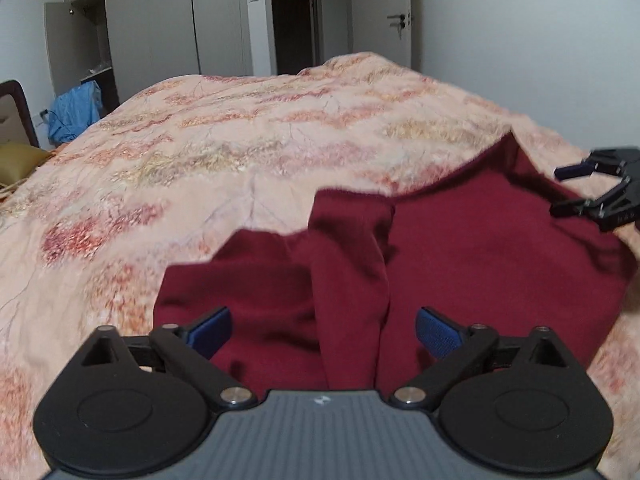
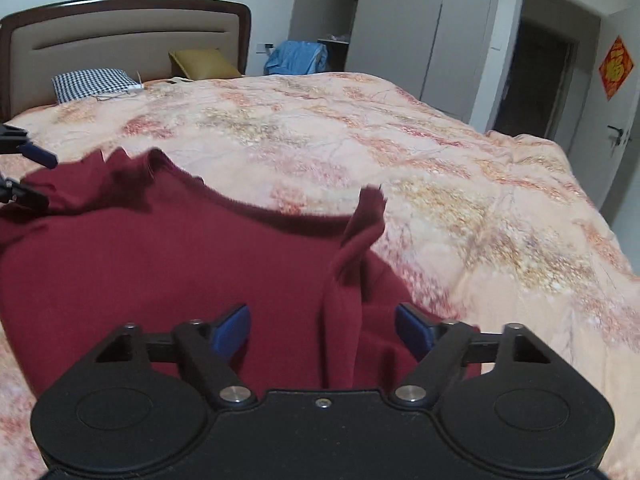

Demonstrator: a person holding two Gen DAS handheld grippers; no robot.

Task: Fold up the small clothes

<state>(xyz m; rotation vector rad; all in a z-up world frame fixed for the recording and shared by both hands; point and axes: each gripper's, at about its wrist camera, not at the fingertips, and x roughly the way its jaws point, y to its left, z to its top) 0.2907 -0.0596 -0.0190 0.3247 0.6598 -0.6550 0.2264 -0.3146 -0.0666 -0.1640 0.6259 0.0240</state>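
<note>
step: laying out, judged | red garment [image 1: 460,248] spread on the bedspread [image 1: 240,152], a ridge of cloth standing up in each gripper's gap | left gripper [image 1: 322,330] jaws wide, gripping nothing | right gripper [image 2: 322,330] same | next: likely flatten ridges, then pinch an edge to fold

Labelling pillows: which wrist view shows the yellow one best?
Right wrist. The yellow pillow leans whole against the headboard. The left wrist view catches only a slice of it at the frame's left edge.
</note>
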